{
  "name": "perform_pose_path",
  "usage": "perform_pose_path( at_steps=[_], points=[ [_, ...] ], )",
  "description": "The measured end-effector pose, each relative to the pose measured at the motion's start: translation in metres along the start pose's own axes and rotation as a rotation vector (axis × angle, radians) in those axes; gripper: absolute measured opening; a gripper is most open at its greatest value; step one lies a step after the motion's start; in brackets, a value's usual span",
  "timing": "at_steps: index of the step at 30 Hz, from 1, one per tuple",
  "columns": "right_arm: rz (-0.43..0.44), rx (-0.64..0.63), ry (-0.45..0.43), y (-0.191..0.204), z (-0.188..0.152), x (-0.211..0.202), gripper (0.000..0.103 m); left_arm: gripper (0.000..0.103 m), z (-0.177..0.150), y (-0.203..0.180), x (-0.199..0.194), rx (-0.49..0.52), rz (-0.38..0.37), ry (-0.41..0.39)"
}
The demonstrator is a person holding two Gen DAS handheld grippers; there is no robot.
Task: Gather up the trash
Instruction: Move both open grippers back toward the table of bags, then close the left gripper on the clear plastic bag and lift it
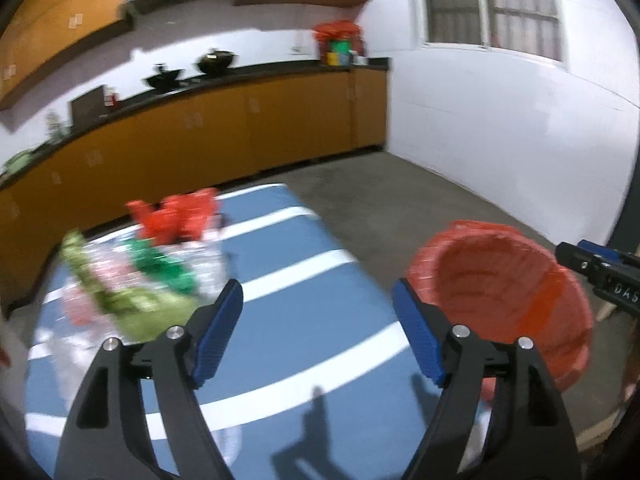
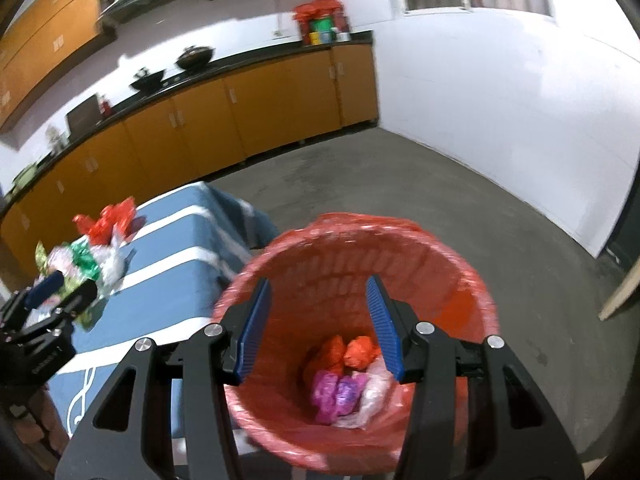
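A pile of crumpled wrappers (image 1: 140,280), red, green, clear and pink, lies on the blue striped table (image 1: 304,320); it also shows in the right wrist view (image 2: 92,256). My left gripper (image 1: 318,308) is open and empty over the table, right of the pile. A red basket lined with a red bag (image 1: 500,292) stands beside the table's right edge. My right gripper (image 2: 318,320) is open and empty above the basket (image 2: 360,252). Orange, pink and clear wrappers (image 2: 344,380) lie at its bottom. The left gripper appears at the left of the right wrist view (image 2: 52,292).
Orange cabinets under a dark counter (image 1: 240,120) run along the back wall, with bowls and a red bag on top. Grey concrete floor (image 2: 440,184) lies beyond the table. A white wall with a window (image 1: 500,80) is at the right.
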State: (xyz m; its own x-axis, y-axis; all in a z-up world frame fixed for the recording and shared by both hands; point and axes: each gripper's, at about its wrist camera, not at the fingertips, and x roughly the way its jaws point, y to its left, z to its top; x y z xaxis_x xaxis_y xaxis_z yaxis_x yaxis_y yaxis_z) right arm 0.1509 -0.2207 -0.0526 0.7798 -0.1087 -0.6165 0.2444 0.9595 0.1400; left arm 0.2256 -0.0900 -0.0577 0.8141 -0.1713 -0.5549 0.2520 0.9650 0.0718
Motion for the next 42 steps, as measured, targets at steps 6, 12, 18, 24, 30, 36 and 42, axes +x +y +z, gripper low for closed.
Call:
perform_pose_path(
  at_steps=[6,12,18,24,30,36,42],
  points=[
    [0.099,-0.132,0.011,0.067,0.0,0.012,0.05,0.08,-0.023,0.073,-0.026,-0.103,0.182,-0.007],
    [0.196,-0.234,0.021,0.131,-0.006,0.017,0.05,0.083,-0.047,0.141,-0.048,-0.21,0.335,-0.005],
    [0.254,-0.289,0.03,0.18,-0.013,0.024,0.05,0.083,-0.064,0.181,-0.037,-0.268,0.362,0.066],
    [0.28,-0.327,0.047,0.213,-0.021,0.034,0.05,0.083,-0.076,0.202,-0.006,-0.328,0.307,0.174],
    [0.29,-0.36,0.07,0.235,-0.026,0.048,0.05,0.071,-0.082,0.21,0.017,-0.342,0.263,0.225],
    [0.307,-0.389,0.091,0.256,-0.029,0.06,0.05,0.04,-0.082,0.219,0.027,-0.355,0.208,0.229],
    [0.333,-0.402,0.113,0.269,-0.032,0.068,0.05,0.018,-0.081,0.221,0.025,-0.343,0.166,0.202]
  ],
)
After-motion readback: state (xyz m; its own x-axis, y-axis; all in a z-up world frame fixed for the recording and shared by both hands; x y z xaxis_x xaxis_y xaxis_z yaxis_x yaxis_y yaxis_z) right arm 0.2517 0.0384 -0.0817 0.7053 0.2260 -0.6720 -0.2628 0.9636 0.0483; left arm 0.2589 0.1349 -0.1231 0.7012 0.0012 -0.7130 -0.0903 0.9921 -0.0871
